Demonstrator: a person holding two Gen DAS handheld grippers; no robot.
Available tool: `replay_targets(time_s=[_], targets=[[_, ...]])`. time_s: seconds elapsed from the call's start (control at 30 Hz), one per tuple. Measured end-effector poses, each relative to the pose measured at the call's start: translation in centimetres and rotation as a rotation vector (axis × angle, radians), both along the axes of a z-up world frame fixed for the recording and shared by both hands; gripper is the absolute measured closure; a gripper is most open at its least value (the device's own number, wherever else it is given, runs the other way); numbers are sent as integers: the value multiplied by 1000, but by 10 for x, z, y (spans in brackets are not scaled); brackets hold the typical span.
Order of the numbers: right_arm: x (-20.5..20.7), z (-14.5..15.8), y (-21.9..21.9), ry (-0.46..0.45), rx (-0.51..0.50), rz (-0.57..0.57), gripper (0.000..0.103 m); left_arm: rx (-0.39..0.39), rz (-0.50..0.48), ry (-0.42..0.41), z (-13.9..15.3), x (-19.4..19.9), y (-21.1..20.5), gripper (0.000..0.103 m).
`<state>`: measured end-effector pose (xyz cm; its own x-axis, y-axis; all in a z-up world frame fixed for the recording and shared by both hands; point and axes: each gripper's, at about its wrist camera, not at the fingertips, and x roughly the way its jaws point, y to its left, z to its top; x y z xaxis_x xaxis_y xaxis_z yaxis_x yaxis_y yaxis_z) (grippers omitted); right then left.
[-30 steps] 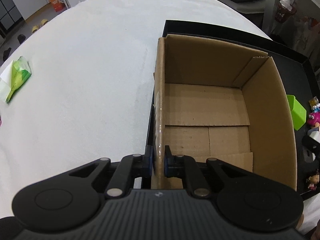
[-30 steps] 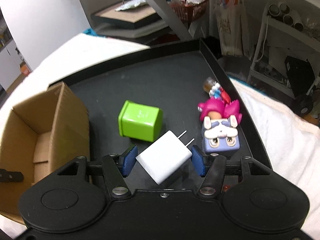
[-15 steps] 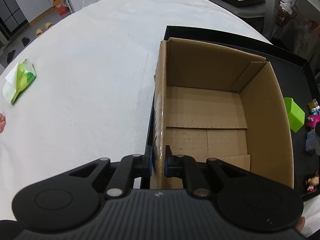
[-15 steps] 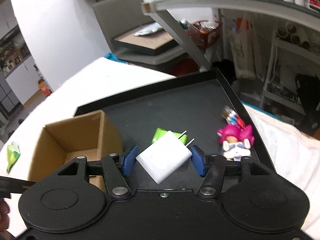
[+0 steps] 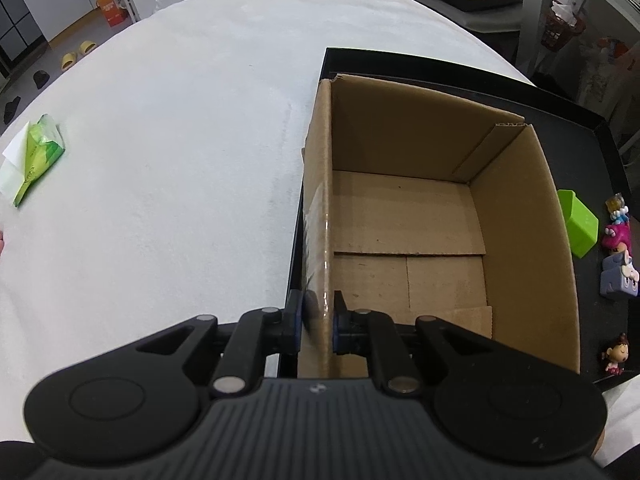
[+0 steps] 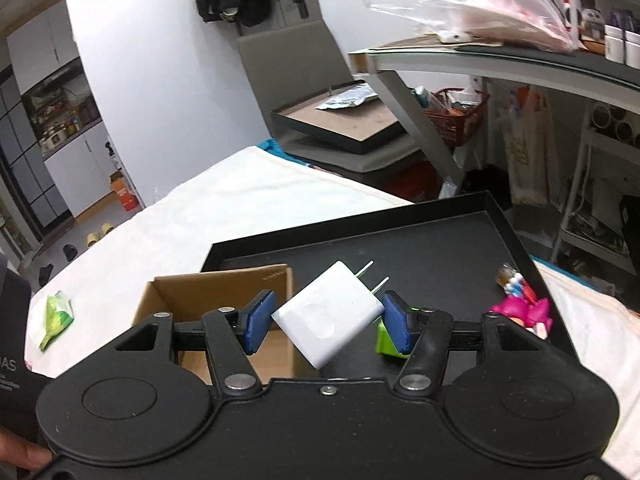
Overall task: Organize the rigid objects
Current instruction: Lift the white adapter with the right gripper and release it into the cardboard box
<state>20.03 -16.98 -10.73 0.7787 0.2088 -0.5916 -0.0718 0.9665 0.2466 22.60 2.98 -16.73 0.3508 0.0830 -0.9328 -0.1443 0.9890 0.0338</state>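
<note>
The left gripper [image 5: 316, 322] pinches the brown cardboard box's [image 5: 524, 240] near wall, steadying it on the black tray [image 6: 440, 248]. The right gripper [image 6: 326, 318] jaws clamp the white plastic plug charger [image 6: 328, 312] aloft, likely for dropping into the box.

A green packet [image 5: 38, 152] lies on the white-covered table [image 5: 180, 140]. Beyond the table's edge stand an orange carton [image 5: 112, 10] and yellow slippers [image 5: 76, 54] on the floor. A red basket [image 6: 456, 114] sits under a glass shelf [image 6: 500, 64].
</note>
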Motion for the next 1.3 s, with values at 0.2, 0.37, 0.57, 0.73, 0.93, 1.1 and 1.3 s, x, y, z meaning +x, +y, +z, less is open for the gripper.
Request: replay_targets(time_s=[0.2,0.37,0.57,0.73,0.93,1.1,1.3], targets=[[1,0,14,-5,-13,23,46,-21,-4,2,-3,0,3,90],[3,0,23,-6,-23,36,46,-39,-10,3,-5,1,6,90],[11,-4,31,15,-36,50,46,-75,-8,9,-5,2,16,90],[16,-10,33,16,-46,62,46,-114,-8,11,-5,3,25,90],[21,-23,37,54,-27,90,46,-156,-5,20,-7,4,35,89],[23,-24,47,36,-22,130,46,-183,6,19,-7,8,43,88],[37,-22,67,4,-66,144,46,-216,17,36,-7,9,51,88]])
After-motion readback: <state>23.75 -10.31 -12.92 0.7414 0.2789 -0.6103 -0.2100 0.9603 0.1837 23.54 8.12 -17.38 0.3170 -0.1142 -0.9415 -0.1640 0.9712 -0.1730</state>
